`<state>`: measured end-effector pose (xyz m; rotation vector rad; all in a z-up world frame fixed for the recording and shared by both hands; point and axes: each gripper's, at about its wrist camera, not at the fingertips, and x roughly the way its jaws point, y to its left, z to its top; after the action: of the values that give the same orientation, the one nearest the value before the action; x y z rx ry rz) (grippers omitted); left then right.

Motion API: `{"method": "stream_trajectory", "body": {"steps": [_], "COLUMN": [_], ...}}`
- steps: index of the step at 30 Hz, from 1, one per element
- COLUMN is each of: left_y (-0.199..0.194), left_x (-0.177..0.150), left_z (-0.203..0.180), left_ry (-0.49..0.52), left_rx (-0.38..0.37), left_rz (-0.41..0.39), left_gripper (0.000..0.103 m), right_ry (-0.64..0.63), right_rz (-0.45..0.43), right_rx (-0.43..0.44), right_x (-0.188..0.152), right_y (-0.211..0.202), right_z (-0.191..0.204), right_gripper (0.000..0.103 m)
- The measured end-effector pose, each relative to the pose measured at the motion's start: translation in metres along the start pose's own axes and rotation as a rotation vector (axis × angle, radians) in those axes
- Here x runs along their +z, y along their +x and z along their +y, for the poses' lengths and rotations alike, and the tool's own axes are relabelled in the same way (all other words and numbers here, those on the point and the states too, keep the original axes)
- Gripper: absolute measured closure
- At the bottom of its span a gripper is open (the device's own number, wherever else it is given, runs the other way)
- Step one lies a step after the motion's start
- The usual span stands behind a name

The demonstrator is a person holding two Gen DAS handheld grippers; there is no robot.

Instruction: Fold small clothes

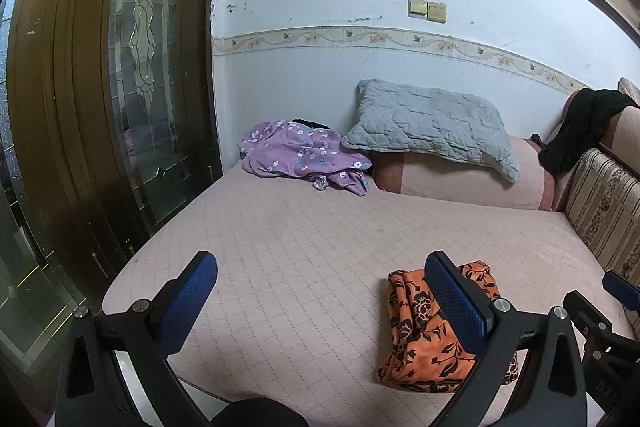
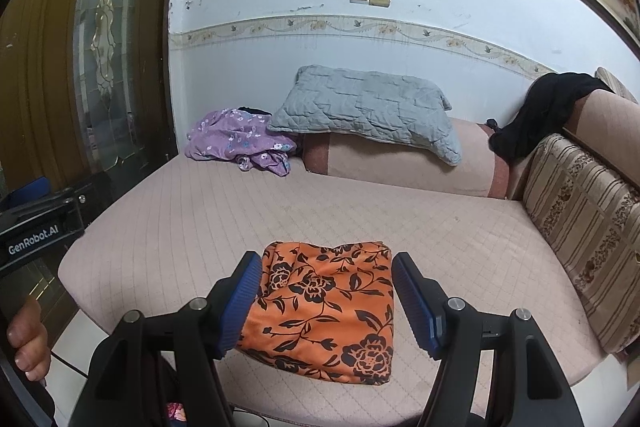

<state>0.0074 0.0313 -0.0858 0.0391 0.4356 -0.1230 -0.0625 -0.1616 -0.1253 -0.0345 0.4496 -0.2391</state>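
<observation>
Orange cloth (image 2: pixel 324 311) lies folded on the bed (image 2: pixel 168 227), between the spread fingers of our right hand-held gripper (image 2: pixel 326 301). Our left hand-held gripper (image 1: pixel 320 301) gapes empty beside it. Next, we judge, comes the purple cloth (image 1: pixel 300 155) far ahead.

A folded orange cloth (image 2: pixel 324 311) with a black flower print lies matt and soft on the quilted pink mattress cover (image 2: pixel 192 227). Ribbed blue rubbery pads (image 2: pixel 240 307) face black matt plastic gripper arms with bright metal screws. Behind, a quilted grey pillow (image 2: pixel 368 111), a crumpled purple floral garment (image 2: pixel 236 141), a glossy dark wooden door (image 1: pixel 68 75) with leaded glass.
</observation>
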Motion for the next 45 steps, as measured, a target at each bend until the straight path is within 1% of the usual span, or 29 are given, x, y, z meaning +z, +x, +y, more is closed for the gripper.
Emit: {"method": "stream_trajectory", "body": {"steps": [4, 12, 21, 25, 35, 41, 45], "left_y": [0.006, 0.016, 0.020, 0.011, -0.011, -0.010, -0.005], "left_x": [0.000, 0.002, 0.001, 0.002, 0.010, 0.015, 0.019], "left_z": [0.000, -0.002, -0.010, -0.014, -0.021, -0.028, -0.033], "left_ry": [-0.004, -0.003, 0.028, 0.033, 0.049, 0.057, 0.061], "left_rx": [0.009, 0.032, 0.034, 0.028, 0.024, 0.007, 0.006], "left_rz": [0.009, 0.014, 0.030, 0.019, -0.024, -0.026, -0.026], "left_gripper": [0.000, 0.000, 0.000, 0.000, 0.000, 0.000, 0.000], "right_ry": [-0.009, -0.003, 0.018, 0.031, 0.051, 0.043, 0.051], "right_rz": [0.015, 0.008, 0.025, 0.025, -0.031, -0.043, -0.038], "right_rx": [0.004, 0.028, 0.038, 0.039, 0.028, 0.023, 0.020], "right_x": [0.002, 0.010, 0.004, 0.002, 0.009, 0.012, 0.016], "right_y": [0.009, 0.023, 0.034, 0.029, 0.002, 0.000, 0.006], "right_z": [0.002, 0.002, -0.004, -0.008, -0.019, -0.022, -0.028], "right_gripper": [0.032, 0.032, 0.032, 0.032, 0.032, 0.032, 0.032]}}
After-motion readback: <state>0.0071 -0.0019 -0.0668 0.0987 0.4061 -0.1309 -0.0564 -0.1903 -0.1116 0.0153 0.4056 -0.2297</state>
